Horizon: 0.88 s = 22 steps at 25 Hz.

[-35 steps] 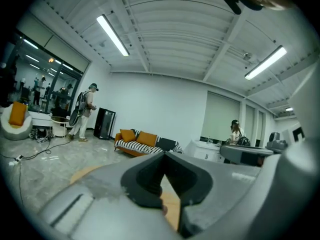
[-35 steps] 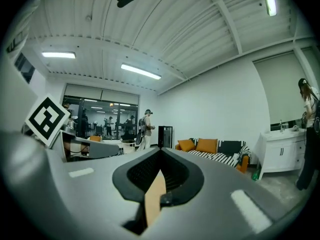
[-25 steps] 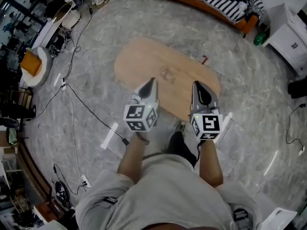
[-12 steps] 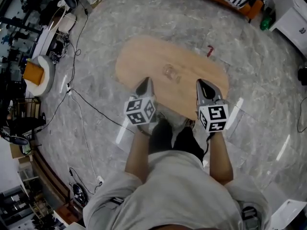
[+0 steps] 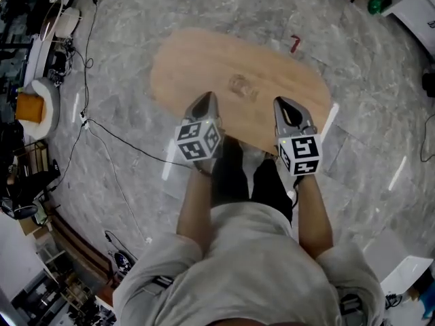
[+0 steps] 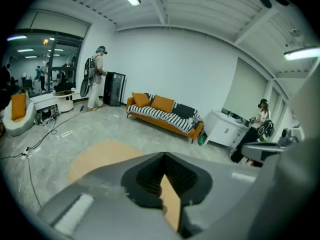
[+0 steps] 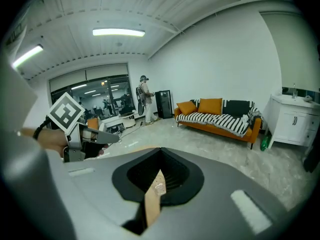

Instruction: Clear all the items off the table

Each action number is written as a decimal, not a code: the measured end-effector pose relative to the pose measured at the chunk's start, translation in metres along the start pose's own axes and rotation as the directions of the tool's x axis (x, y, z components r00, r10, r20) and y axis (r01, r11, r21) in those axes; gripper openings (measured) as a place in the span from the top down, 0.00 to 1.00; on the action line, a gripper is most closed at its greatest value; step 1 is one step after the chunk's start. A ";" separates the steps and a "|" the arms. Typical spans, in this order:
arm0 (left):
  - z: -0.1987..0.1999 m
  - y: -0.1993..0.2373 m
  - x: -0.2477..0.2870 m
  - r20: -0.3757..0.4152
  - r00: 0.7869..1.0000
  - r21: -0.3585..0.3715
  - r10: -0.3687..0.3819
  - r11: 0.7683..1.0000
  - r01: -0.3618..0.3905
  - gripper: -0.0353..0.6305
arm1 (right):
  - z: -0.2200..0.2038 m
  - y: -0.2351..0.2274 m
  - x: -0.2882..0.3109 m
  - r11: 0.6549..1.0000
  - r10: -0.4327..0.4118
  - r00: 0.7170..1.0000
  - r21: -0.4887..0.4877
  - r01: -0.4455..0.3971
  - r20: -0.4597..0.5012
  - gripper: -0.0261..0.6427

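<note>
Wooden table [image 5: 190, 66], head view: clear glass [image 5: 239, 87] mid-table, unmoved since a second ago. The left gripper [image 5: 209, 100] and right gripper [image 5: 285, 105] hover over the near edge. Left gripper view: jaws clenched, empty. Right gripper view: same.

I had the table [image 5: 197, 63] straight ahead of me, with a small item [image 5: 240, 85] on its middle. My left gripper [image 5: 209, 98] and right gripper [image 5: 283, 103] hung side by side over its near edge, the item beyond and between them.
</note>
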<state>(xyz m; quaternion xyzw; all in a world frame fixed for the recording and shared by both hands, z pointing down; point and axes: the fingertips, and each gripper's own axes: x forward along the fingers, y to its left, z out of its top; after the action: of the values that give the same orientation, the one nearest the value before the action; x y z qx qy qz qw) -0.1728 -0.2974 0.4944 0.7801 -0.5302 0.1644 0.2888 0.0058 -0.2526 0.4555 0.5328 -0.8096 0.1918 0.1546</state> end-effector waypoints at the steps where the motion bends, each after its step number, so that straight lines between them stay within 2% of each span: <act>1: -0.007 0.005 0.008 -0.022 1.000 -0.003 -0.007 1.000 0.007 0.92 | -0.006 0.001 0.009 1.000 0.000 1.000 0.006 0.000 -0.014 0.95; 5: -0.031 0.015 0.041 -0.101 0.994 -0.015 -0.039 0.999 0.038 0.92 | -0.030 -0.005 0.042 0.997 -0.008 0.999 0.070 0.011 -0.050 0.95; 10: -0.059 0.010 0.075 -0.191 0.976 0.040 -0.107 0.992 0.116 0.92 | -0.066 -0.023 0.075 0.989 -0.040 0.995 0.141 0.052 -0.087 0.95; 13: -0.078 0.012 0.095 -0.238 0.963 0.059 -0.124 0.988 0.141 0.92 | -0.091 -0.034 0.094 0.988 -0.043 0.992 0.141 0.059 -0.115 0.95; 17: -0.108 0.024 0.121 -0.292 0.943 0.022 -0.158 0.985 0.171 0.92 | -0.132 -0.044 0.117 0.985 -0.060 0.989 0.151 0.081 -0.138 0.95; 22: -0.141 0.048 0.140 -0.354 0.919 0.075 -0.173 0.974 0.212 0.92 | -0.178 -0.033 0.144 0.983 -0.079 0.983 0.149 0.105 -0.167 0.95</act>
<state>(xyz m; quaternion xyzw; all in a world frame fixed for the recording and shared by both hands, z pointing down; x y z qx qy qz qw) -0.1564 -0.3245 0.6960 0.8023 -0.3820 0.2986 0.3481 -0.0104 -0.2957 0.6818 0.5630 -0.7513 0.2900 0.1854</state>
